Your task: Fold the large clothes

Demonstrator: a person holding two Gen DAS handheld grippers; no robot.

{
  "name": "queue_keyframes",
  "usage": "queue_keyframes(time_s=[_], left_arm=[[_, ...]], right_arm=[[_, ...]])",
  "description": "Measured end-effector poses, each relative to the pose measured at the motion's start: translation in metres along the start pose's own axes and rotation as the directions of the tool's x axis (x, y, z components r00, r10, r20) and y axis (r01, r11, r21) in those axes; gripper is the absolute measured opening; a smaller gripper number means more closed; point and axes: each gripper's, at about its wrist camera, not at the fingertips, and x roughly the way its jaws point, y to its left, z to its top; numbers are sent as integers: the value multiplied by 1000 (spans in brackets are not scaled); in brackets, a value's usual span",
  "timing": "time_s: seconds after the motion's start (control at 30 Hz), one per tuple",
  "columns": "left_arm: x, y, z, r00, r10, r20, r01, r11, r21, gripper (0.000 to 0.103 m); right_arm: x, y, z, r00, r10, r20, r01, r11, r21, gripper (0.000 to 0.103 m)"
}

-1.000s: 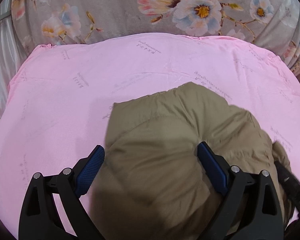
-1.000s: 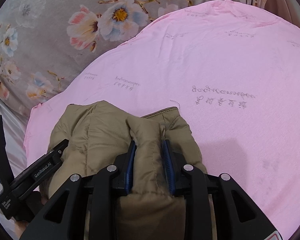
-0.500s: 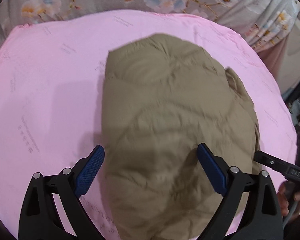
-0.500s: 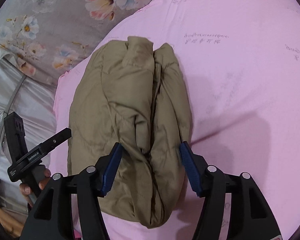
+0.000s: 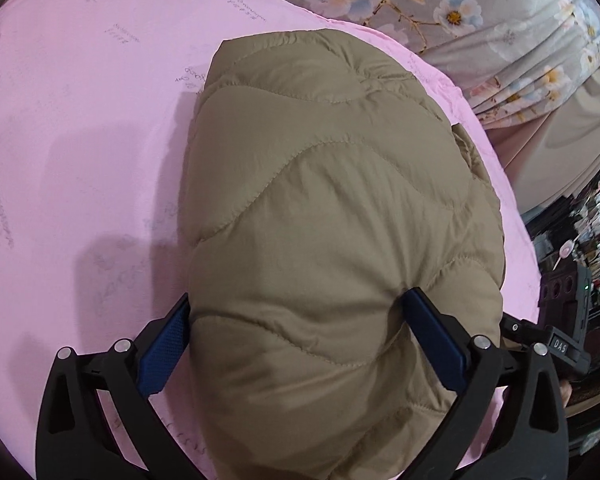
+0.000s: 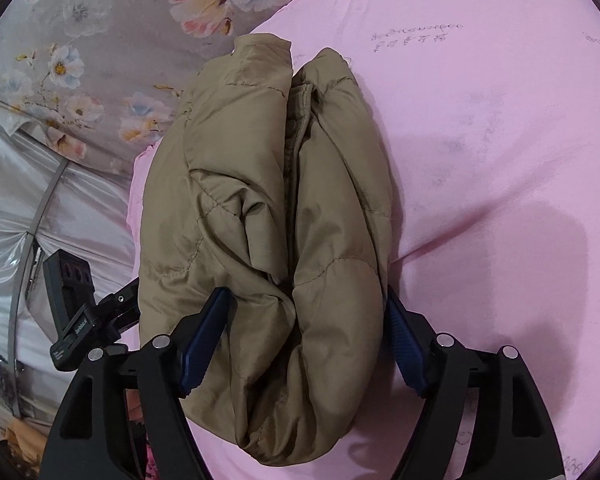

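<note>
A khaki quilted puffer jacket (image 5: 332,208) lies folded into a thick bundle on the pink sheet (image 5: 80,120). My left gripper (image 5: 296,332) is open, its blue pads spread on either side of the bundle's near end. In the right wrist view the same jacket (image 6: 268,220) shows its folded edges and a seam down the middle. My right gripper (image 6: 304,336) is open, with its pads straddling the near end of the bundle. Part of the other gripper's body (image 6: 80,312) shows at the left of that view.
The pink sheet (image 6: 480,140) covers a bed. A grey floral bedcover (image 5: 440,4) lies beyond it and also shows in the right wrist view (image 6: 100,40). Silvery fabric (image 6: 16,200) hangs at the left. Cluttered shelves (image 5: 588,240) stand at the right edge.
My right gripper was shut on the jacket's fold a second ago and has opened wide. Both grippers have drawn back and risen, so the whole folded bundle now shows.
</note>
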Motion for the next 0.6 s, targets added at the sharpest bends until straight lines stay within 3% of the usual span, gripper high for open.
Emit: queue_keyframes(time_s=[0.17,0.23,0.33,0.4,0.6], left_arm=[[6,-4,2,1000,-4,31,4,1000,-1,98],[4,-8,0,998,3,57,-4,1000,14,92],[-11,-18,6,992,36,118,-43,997,58,62],[-22,-19,14,990,24,139,-34,997,71,45],[-59,-34,51,971,-35,238,4,992,129,37]], right_arm=[[4,-6,1,999,42,8,-42,999,2,70],[6,-7,1,995,99,0,-99,995,20,45],[2,4,3,993,112,28,-111,994,-14,25],[-6,19,7,992,115,60,-111,992,-58,20],[-40,71,31,969,166,181,-134,975,-178,17]])
